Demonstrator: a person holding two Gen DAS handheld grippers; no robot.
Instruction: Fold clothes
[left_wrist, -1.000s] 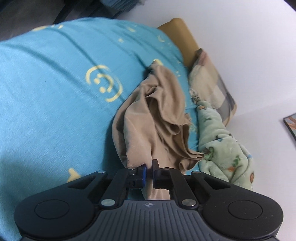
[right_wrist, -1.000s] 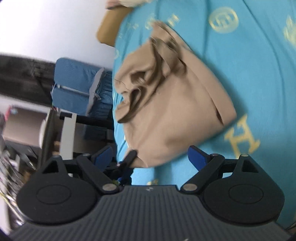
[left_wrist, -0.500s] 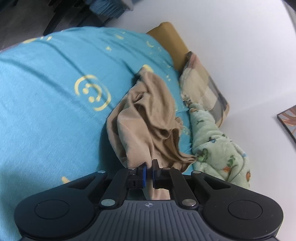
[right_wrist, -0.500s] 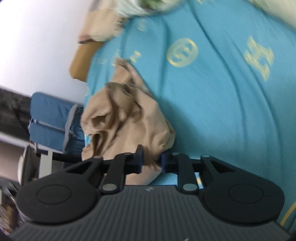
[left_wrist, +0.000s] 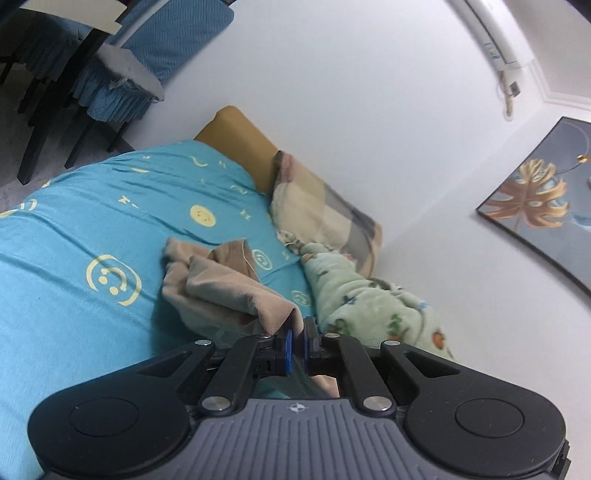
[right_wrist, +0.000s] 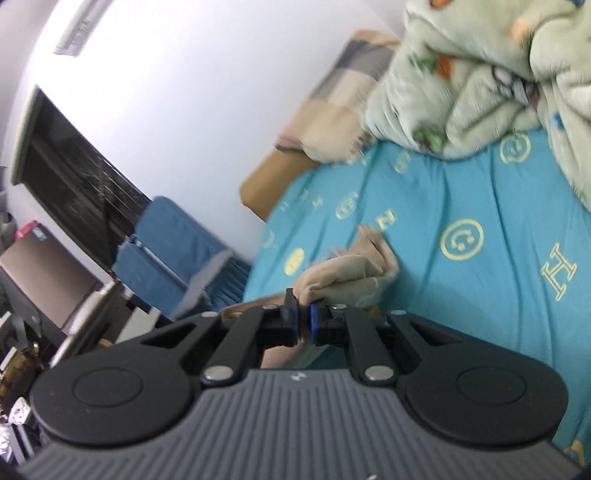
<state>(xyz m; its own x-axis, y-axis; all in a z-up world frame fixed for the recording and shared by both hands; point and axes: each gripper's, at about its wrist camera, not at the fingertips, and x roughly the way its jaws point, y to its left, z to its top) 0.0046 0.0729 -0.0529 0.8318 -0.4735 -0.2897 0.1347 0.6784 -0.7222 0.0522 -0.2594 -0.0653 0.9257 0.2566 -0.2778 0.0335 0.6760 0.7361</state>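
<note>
Grippers first: the left hand-held gripper (left_wrist: 295, 345) and right hand-held gripper (right_wrist: 303, 320) both point slightly downward, each clenched on a corner of the crumpled beige cotton garment (left_wrist: 225, 291). It stretches from them away to the far left, its far end on the teal patterned bedsheet (left_wrist: 74, 229).

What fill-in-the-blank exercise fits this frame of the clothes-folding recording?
1. Both grippers are shut on the ____ garment.
2. The bedsheet under it is ____ with yellow symbols.
3. The green fleece blanket lies beside the checked ____.
4. On the wall hangs a picture of a golden ____.

Missing: tan; blue; pillow; leaf
</note>
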